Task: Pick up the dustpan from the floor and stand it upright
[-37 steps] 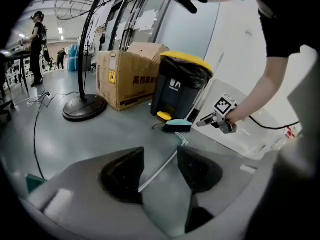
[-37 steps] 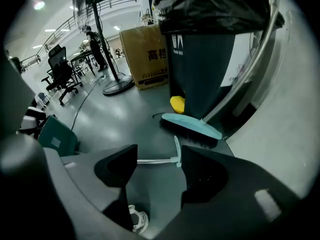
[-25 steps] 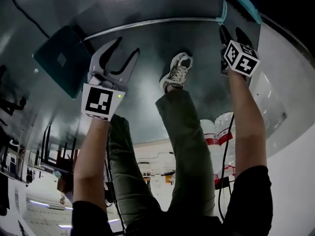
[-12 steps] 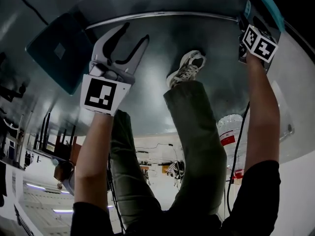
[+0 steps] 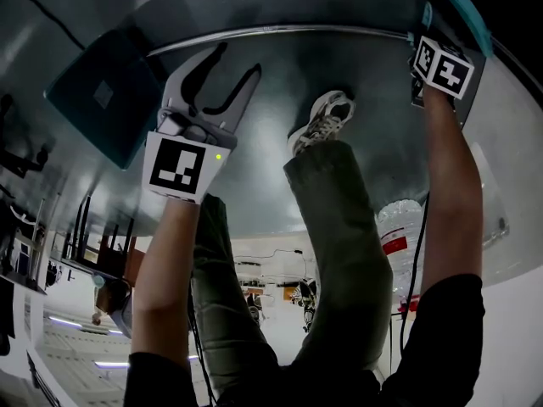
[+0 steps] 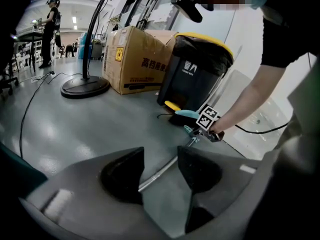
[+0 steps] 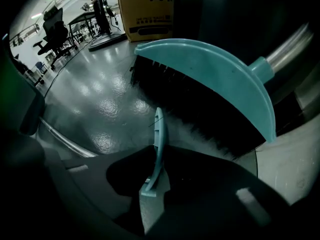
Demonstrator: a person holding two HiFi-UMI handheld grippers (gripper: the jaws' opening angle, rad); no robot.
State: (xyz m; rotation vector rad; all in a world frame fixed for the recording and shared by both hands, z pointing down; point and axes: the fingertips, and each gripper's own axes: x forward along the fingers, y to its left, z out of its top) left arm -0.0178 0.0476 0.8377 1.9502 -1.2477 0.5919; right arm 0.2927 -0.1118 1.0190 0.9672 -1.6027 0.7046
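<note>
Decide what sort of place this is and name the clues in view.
Probably an indoor workshop or lab space: a glossy grey floor, a big cardboard box beside a yellow-lidded bin, and an office chair further back.

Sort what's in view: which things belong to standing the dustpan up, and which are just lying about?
Job: dustpan; its metal handle; right gripper, jaws closing on the handle's teal end; left gripper, jaws open and empty.
Lying about: broom; bin; cardboard box; stand base; bottles.
</note>
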